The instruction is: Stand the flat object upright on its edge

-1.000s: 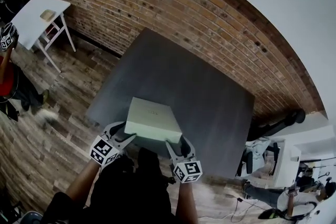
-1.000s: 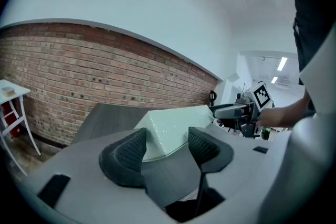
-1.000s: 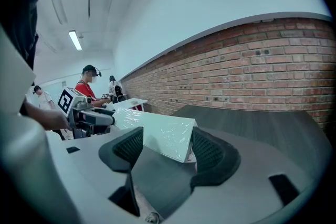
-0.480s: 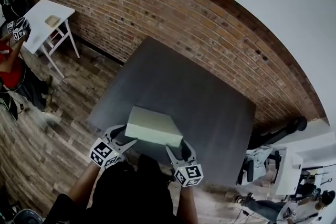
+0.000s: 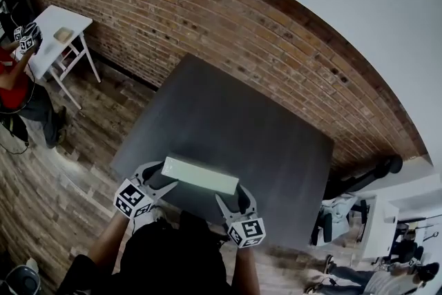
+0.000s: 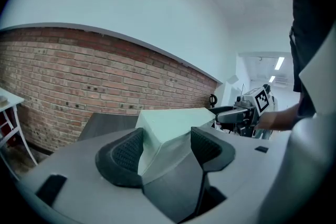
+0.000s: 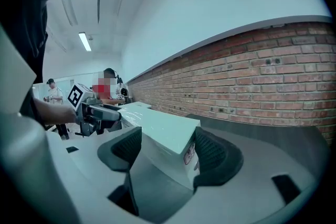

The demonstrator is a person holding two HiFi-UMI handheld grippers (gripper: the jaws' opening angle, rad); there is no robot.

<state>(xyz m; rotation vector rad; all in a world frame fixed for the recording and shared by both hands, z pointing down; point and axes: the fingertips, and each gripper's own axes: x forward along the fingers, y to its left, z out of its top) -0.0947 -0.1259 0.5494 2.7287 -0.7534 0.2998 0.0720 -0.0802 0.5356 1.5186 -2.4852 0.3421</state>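
The flat white box (image 5: 200, 176) is tilted over the near edge of the dark grey table (image 5: 235, 114), its near side raised, so it shows as a thin slab from above. My left gripper (image 5: 160, 176) holds its near left corner and my right gripper (image 5: 231, 193) its near right corner. In the left gripper view the box (image 6: 173, 120) fills the gap of the left gripper (image 6: 165, 147). The right gripper view shows the box (image 7: 163, 126) wedged in the right gripper (image 7: 168, 147). Both pairs of jaws have just been opening slightly, with the box still between them.
A brick wall (image 5: 207, 17) runs behind the table. A small white table (image 5: 52, 27) stands far left, beside a person in red (image 5: 14, 79) holding another marker cube. Equipment (image 5: 338, 214) sits at the right. Wood floor surrounds the table.
The box's near side has risen with both grippers, so its top face looks much narrower from above than a second ago.
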